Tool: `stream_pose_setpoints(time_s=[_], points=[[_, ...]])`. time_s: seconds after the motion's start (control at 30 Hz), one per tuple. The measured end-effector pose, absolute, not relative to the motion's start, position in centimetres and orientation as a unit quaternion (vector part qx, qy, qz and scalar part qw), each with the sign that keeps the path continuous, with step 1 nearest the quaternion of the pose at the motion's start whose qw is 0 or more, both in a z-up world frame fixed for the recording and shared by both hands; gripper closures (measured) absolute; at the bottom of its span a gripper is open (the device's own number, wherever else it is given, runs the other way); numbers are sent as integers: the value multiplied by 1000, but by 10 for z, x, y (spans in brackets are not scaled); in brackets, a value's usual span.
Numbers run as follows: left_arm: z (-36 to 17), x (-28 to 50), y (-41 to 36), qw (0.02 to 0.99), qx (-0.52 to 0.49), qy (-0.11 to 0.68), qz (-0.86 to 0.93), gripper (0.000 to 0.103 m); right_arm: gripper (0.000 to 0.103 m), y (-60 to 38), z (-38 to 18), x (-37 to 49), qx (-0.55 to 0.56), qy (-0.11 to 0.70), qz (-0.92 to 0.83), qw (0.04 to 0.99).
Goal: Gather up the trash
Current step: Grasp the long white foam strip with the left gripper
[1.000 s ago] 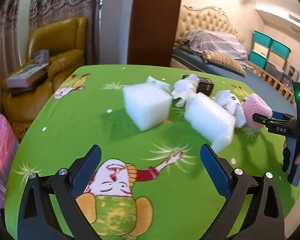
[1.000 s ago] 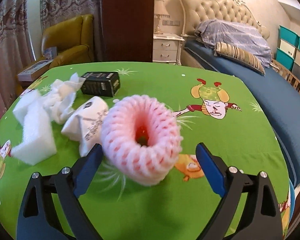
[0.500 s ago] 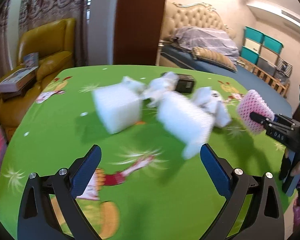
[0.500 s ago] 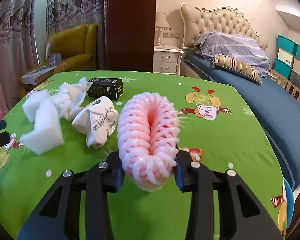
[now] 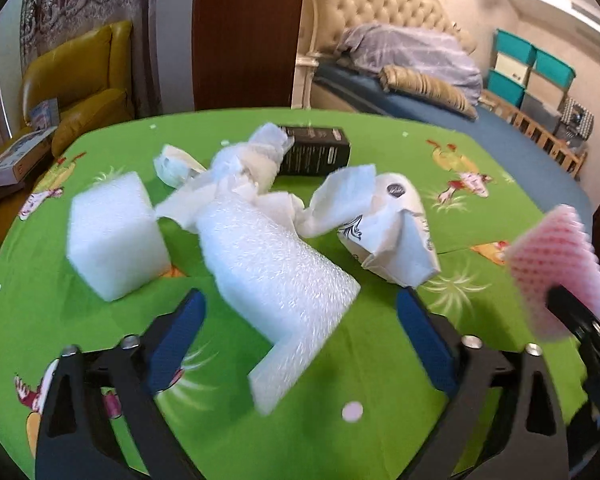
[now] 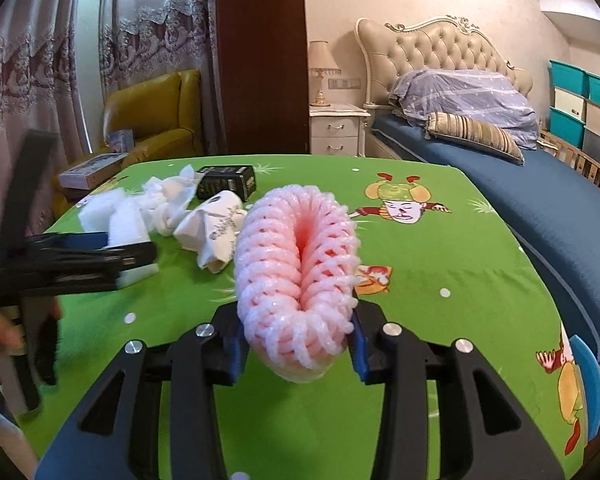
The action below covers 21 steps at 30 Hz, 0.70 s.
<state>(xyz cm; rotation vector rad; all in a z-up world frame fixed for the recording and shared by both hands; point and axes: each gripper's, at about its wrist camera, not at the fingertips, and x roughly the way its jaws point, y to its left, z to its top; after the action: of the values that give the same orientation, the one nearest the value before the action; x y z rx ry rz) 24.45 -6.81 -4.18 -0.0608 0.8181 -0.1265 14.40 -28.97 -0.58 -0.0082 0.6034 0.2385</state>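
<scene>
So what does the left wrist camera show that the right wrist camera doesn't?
Only the left wrist view shows the left gripper open around the long foam piece, and the foam cube in full. Only the right wrist view shows the right gripper shut on the pink foam net, plus a nightstand. Both show the black box, crumpled paper bag and green tablecloth.

Open left tongs [image 5: 300, 344] around long white foam wrap [image 5: 276, 268], foam block [image 5: 114, 236] just beside
</scene>
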Motion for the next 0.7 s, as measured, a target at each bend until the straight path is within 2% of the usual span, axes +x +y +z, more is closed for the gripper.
stream_pose_setpoints(time_s=[0.07,0.13,0.27,0.43,0.7], points=[[-49,248,-71,909,-20,412,-65,38,63,-287,-6,139,-5,295,122,948],[-53,242,-71,908,-10,413,-75,48,63,-284,-5,135,-9,293,125,948],[-49,218,-66,917,-2,385,-103,53,63,-278,-5,127,-10,293,133,947],[-37,182,-57,935,28,334,-116,54,63,-269,-6,122,-11,297,142,944],[-32,147,-41,943,31,307,-122,54,63,-245,-11,113,-23,309,159,937]])
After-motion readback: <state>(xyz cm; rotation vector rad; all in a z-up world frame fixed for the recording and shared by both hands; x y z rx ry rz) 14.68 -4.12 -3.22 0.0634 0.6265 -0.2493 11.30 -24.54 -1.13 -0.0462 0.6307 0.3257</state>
